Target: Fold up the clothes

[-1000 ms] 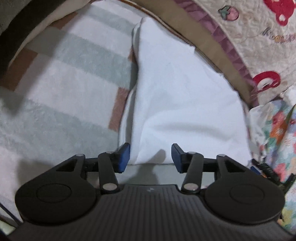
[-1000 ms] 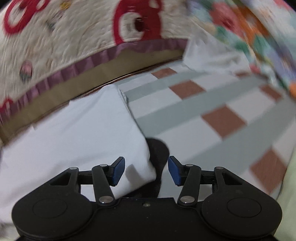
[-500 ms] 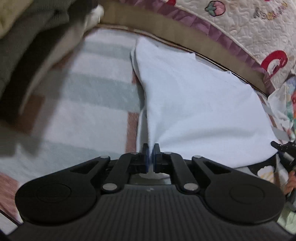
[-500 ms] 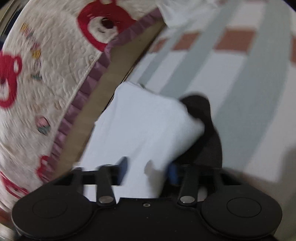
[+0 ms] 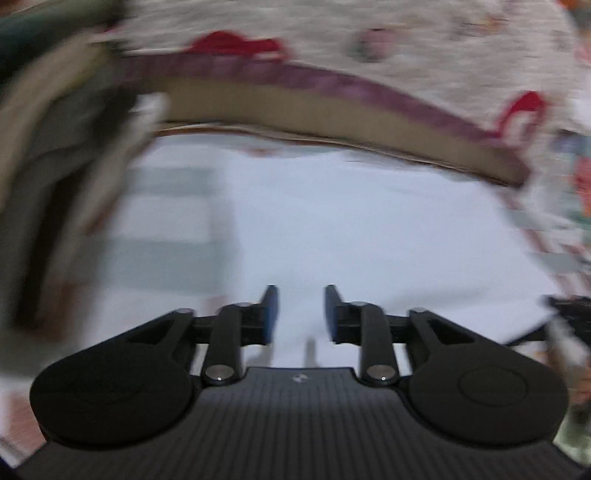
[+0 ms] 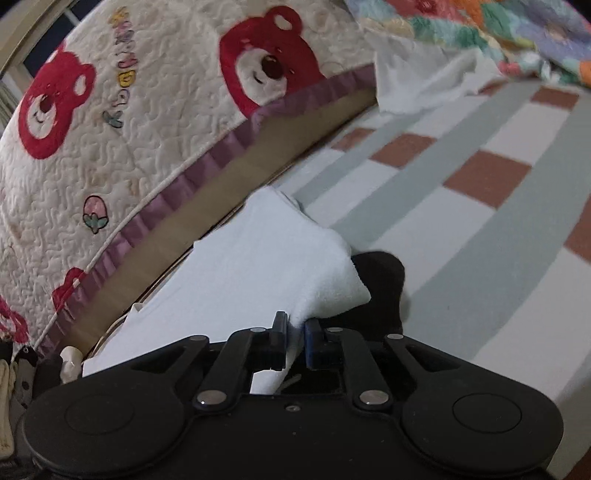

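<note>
The right hand-held gripper [image 6: 294, 341] was clamped on the near edge of the white garment [image 6: 258, 266], a fold of cloth bunched between its blue pads, though the jaws had just eased apart a touch with the fabric between them. From that pinch the cloth humped up into a rounded corner just ahead of the fingers, with a dark shadow under it on the right. The rest of the garment lay flat to the left, running along the brown board edge [image 6: 236, 177] of the bear-print quilt [image 6: 147, 96]. Right of the garment spread the checked blanket [image 6: 480, 206], grey-green stripes and brick squares, and at its far end sat a crumpled white cloth [image 6: 413, 85] below a flowery coverlet [image 6: 480, 26].

Over on the other side, the left hand-held gripper [image 5: 301, 314] was released, its jaws having just been opening, and nothing sat between the pads. The view was badly smeared. The white garment [image 5: 369, 229] filled the middle ahead of it, the striped blanket [image 5: 166, 229] to the left, and the quilt's purple trim [image 5: 351, 88] arched across the top
</note>
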{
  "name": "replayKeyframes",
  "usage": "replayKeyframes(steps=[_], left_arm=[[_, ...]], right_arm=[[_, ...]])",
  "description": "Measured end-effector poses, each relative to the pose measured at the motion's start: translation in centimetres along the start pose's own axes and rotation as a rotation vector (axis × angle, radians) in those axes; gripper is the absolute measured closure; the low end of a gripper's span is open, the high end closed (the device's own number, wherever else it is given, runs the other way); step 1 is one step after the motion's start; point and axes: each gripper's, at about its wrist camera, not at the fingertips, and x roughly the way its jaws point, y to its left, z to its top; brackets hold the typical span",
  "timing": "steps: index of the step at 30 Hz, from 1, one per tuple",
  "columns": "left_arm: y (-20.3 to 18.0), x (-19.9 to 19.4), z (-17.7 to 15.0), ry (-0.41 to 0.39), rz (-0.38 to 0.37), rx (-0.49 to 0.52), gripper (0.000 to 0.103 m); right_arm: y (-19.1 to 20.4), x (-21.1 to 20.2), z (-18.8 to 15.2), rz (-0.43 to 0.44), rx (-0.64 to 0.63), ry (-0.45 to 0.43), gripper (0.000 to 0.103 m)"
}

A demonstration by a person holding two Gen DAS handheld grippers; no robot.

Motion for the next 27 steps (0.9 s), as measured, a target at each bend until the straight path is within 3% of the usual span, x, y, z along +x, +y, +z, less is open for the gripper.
replayKeyframes(steps=[1,2,3,6,9,14,16,17,18,19,23,27], left_arm=[[-1.5,1.1,0.0,0.025,-0.048,0.042,0.052],[-2.9,2.2,0.1,0.050,-0.095,0.084,0.051],[-4.3,3.2,0.0,0.071,-0.125,0.131,0.051],[-7.4,5.8,-0.1,0.112,-0.122,0.276,0.050],[-8.2,7.2,0.0,0.109,-0.108,0.345,0.045],[-6.9,10.1,1.1,0.126,-0.099,0.257,0.045],[-6.4,11.4,1.3,0.160,-0.066,0.205,0.045],[-5.9,11.5,1.5,0.172,-0.061,0.171,0.045],[-5.3,11.3,1.7,0.176,-0.073,0.130,0.045],[-4.7,11.0,1.9,0.181,-0.083,0.095,0.045],[-2.3,9.7,2.8,0.190,-0.075,0.036,0.045],[2.2,4.7,3.5,0.082,-0.045,-0.091,0.047]], right_arm=[[-0.5,0.2,-0.1,-0.009,0.030,0.014,0.077],[-0.9,0.3,-0.3,-0.019,0.057,0.024,0.060],[-1.3,0.4,-0.5,-0.029,0.079,0.027,0.051],[-2.2,0.6,-0.6,-0.003,0.135,0.016,0.048],[-2.4,1.6,-0.3,0.025,0.163,-0.006,0.042],[-1.9,4.7,1.6,0.051,0.188,-0.020,0.041],[-1.5,5.8,2.3,0.052,0.184,-0.015,0.045],[-1.1,6.1,2.6,0.024,0.168,-0.008,0.076],[-0.4,6.1,2.9,-0.025,0.138,-0.010,0.087],[0.6,5.7,3.2,-0.061,0.099,-0.024,0.087],[6.1,3.1,4.7,0.035,-0.106,-0.084,0.088],[14.3,1.6,5.4,0.129,-0.353,-0.067,0.088]])
